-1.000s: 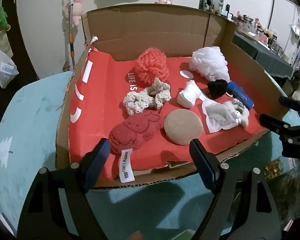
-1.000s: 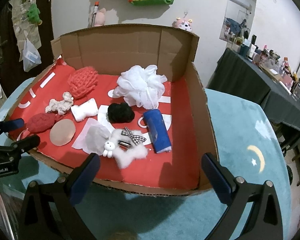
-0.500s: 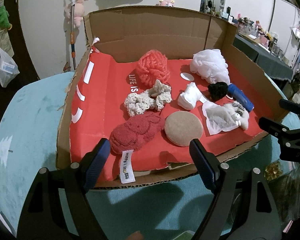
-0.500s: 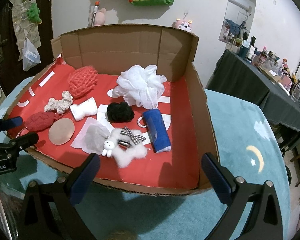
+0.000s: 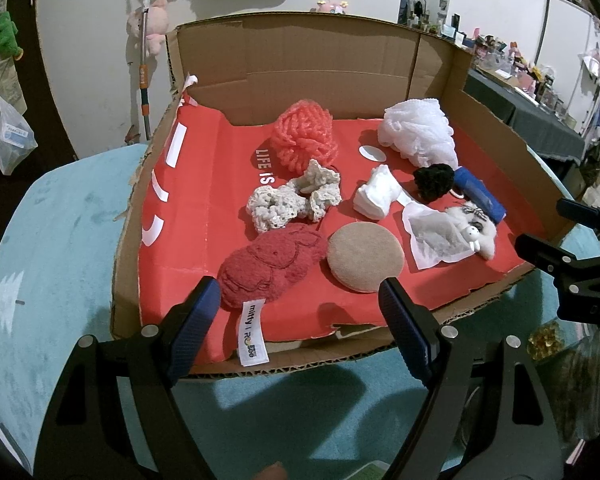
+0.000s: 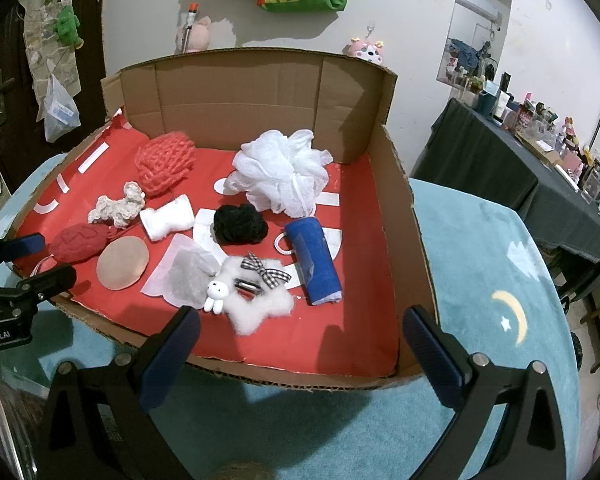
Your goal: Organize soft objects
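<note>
Landmark: shallow brown cardboard box with a red printed floor (image 5: 204,184) (image 6: 384,216), sitting on a teal-covered desk (image 5: 52,240) (image 6: 480,264).
Left gripper (image 5: 300,312): fingers spread wide, holding nothing, hovering at the box's near edge, left half.
Right gripper (image 6: 300,344): fingers spread wide, empty, just outside the near edge, right half.
Near left of box: dark red knitted cloth with a white label (image 5: 272,264) (image 6: 78,242), touching a round tan sponge pad (image 5: 365,257) (image 6: 122,263).
Middle: cream crocheted scrunchie (image 5: 292,200) (image 6: 118,206), white folded cloth (image 5: 376,198) (image 6: 168,218), black fuzzy scrunchie (image 5: 434,181) (image 6: 240,224).
Back: coral mesh bath puff (image 5: 304,138) (image 6: 165,162), white mesh bath puff (image 5: 418,132) (image 6: 280,176).
Right: blue cloth roll (image 5: 480,196) (image 6: 314,266).
Near edge, centre-right: white gauze sachet (image 5: 434,242) (image 6: 184,276) beside a white fluffy hair clip with a checked bow (image 5: 474,228) (image 6: 256,294).
</note>
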### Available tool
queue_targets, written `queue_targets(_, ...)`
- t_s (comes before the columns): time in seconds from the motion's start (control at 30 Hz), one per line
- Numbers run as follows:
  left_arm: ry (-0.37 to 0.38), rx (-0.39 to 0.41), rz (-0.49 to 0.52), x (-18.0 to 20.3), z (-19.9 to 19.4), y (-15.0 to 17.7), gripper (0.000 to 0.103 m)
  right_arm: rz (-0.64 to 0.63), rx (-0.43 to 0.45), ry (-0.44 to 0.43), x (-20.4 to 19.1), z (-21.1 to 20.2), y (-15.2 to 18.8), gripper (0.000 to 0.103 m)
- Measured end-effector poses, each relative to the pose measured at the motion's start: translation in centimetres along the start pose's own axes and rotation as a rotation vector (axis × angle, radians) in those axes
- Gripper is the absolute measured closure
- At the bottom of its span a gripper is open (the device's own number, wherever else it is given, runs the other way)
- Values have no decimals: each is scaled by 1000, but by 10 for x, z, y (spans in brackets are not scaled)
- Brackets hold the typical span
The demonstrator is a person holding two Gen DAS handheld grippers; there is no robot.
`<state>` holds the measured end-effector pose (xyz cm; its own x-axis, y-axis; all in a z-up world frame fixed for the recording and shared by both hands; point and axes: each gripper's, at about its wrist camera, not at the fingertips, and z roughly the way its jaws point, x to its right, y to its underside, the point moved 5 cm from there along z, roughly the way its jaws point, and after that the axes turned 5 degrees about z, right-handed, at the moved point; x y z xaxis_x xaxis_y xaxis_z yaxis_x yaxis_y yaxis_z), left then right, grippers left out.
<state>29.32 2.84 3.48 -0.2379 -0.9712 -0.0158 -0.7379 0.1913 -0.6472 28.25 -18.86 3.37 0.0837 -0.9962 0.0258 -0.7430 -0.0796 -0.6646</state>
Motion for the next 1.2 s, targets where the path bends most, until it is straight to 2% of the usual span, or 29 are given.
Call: queue_targets(1.2,10,0,3,1,-2,1,22,-2,3,5,0,0,1,0)
